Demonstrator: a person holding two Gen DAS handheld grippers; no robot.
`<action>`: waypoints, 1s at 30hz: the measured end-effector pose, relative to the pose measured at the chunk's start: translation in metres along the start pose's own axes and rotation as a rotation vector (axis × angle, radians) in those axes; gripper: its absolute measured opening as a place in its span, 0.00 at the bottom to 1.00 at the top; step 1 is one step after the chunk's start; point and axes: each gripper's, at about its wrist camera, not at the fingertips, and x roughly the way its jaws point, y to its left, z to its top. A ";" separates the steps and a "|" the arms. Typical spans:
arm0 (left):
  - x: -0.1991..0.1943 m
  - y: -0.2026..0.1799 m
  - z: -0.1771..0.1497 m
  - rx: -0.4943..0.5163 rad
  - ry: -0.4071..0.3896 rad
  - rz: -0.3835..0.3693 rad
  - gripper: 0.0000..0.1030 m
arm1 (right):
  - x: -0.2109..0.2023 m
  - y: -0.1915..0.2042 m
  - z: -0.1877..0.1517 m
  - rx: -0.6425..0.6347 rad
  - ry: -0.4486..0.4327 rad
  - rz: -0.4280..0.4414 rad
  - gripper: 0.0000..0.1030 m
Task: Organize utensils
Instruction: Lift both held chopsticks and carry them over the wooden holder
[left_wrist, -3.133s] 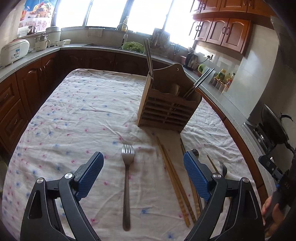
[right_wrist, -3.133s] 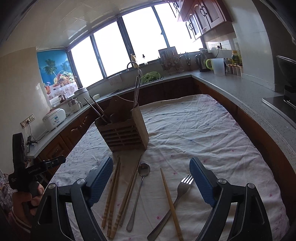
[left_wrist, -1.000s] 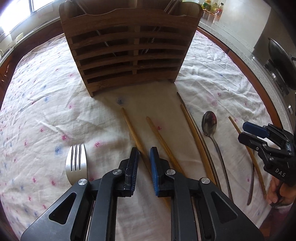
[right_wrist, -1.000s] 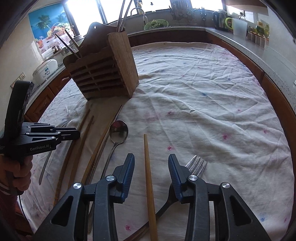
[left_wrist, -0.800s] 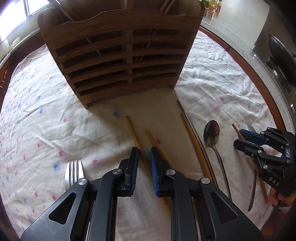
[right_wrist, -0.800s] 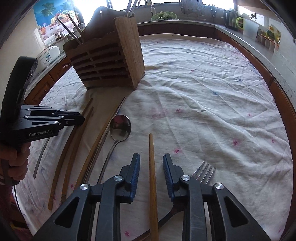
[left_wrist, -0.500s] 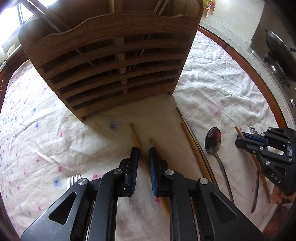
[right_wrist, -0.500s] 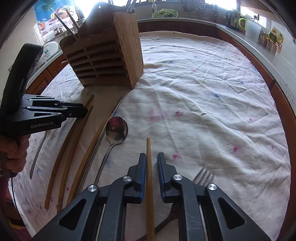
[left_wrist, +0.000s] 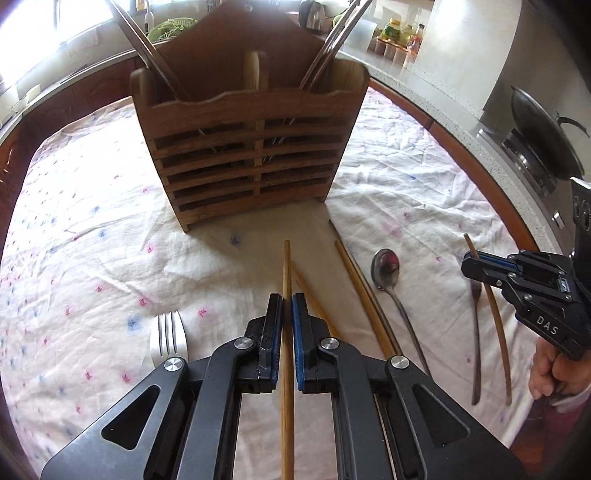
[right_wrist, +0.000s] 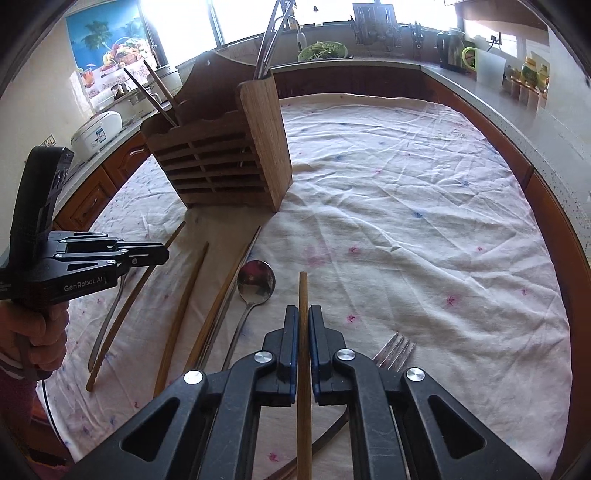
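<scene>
A slatted wooden utensil holder (left_wrist: 251, 155) (right_wrist: 221, 162) stands on the flowered cloth with metal chopsticks leaning in both compartments. My left gripper (left_wrist: 287, 301) (right_wrist: 164, 254) is closing its jaws on a wooden chopstick (left_wrist: 286, 266), pads pressed to it, the tip pointing at the holder. My right gripper (right_wrist: 303, 314) (left_wrist: 468, 265) is shut on another wooden chopstick (right_wrist: 303, 290). Between them on the cloth lie a spoon (left_wrist: 386, 264) (right_wrist: 256, 282) and loose chopsticks (left_wrist: 360, 291) (right_wrist: 184, 306). One fork (left_wrist: 169, 334) lies left of my left gripper, another fork (right_wrist: 395, 349) right of my right gripper.
The table's wooden rim (right_wrist: 565, 236) curves close on the right, with a stone counter beyond. A wok (left_wrist: 546, 136) sits on the stove. A rice cooker (right_wrist: 98, 129) stands on the far counter. A person's hand (left_wrist: 554, 373) holds the right gripper's handle.
Both grippers have closed on their chopsticks, the right from well apart. Both have risen a little, and the left has drawn back from the holder with its chopstick.
</scene>
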 end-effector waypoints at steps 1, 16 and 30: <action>-0.009 0.000 -0.002 -0.003 -0.018 -0.005 0.05 | -0.005 0.001 0.000 0.002 -0.010 0.002 0.05; -0.110 0.010 -0.027 -0.112 -0.244 -0.112 0.05 | -0.093 0.019 0.007 0.019 -0.219 0.005 0.05; -0.153 0.021 -0.047 -0.153 -0.357 -0.132 0.05 | -0.143 0.040 0.012 0.010 -0.352 0.007 0.05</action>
